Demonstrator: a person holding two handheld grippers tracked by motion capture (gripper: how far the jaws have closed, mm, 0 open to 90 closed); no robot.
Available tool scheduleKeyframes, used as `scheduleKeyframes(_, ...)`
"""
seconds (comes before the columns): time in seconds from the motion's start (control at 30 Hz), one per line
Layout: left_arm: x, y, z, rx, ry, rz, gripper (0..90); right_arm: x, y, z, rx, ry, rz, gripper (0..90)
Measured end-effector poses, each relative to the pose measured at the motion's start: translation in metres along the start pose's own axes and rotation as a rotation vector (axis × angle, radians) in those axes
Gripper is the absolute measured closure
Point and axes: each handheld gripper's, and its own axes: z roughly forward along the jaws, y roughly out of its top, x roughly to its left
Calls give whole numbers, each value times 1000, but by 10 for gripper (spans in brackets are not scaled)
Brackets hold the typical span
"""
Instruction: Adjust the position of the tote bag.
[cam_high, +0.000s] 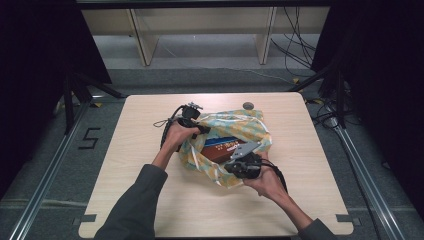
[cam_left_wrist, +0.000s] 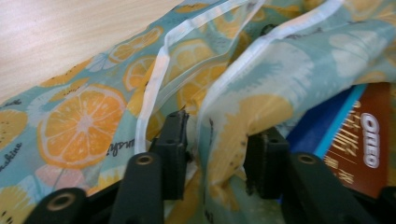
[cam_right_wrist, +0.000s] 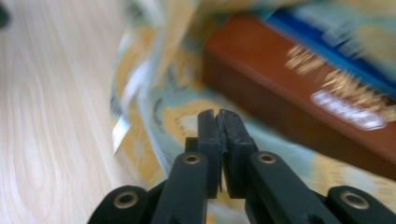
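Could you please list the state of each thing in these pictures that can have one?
Lemon-print bag: mouth open, lying on the table.
Brown box: inside the bag, lying flat.
Left gripper: jaws apart, bag fabric between them.
Right gripper: jaws shut, at the bag's near edge.

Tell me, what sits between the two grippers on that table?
In the high view, a brown and blue box lies inside the open lemon-print bag, between the left gripper and the right gripper.
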Motion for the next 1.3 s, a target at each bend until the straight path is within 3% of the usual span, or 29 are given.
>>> scheduleKeyframes(0.17, -14, 4, -21, -16, -4, 16, 491, -10, 6, -21, -60, -30, 31, 861)
scheduleKeyframes(0.2, -15, 4, -25, -31, -17, 17, 474, -13, 6, -25, -70, -38, 35, 858)
scheduleKeyframes(0.33, -17, 1, -38, -49, -7, 22, 442, -23, 4, -39, -104, -64, 52, 838)
scheduleKeyframes(0.47, -17, -5, -47, -67, 9, 4, 418, -30, 0, -48, -118, -94, 70, 805)
scheduleKeyframes(0.53, -16, -7, -50, -77, 6, 2, 413, -32, 0, -49, -107, -82, 79, 794)
scheduleKeyframes(0.6, -17, -10, -54, -94, -2, -5, 398, -35, -4, -53, -118, -112, 101, 759)
scheduleKeyframes(0.63, -18, -13, -60, -105, 1, -1, 393, -38, -5, -55, -124, -117, 89, 749)
scheduleKeyframes(0.73, -19, -17, -64, -115, -4, -5, 381, -38, -8, -59, -114, -124, 144, 727)
scheduleKeyframes(0.93, -18, -26, -74, -136, 0, -12, 365, -43, -12, -63, -128, -149, 123, 697)
scheduleKeyframes(0.97, -18, -30, -77, -141, 3, -15, 365, -44, -13, -64, -116, -130, 129, 686)
scheduleKeyframes(1.03, -18, -32, -78, -142, 5, -12, 360, -44, -14, -65, -123, -139, 125, 685)
scheduleKeyframes(1.3, -18, -51, -97, -184, 9, -30, 343, -49, -24, -74, -136, -176, 173, 634)
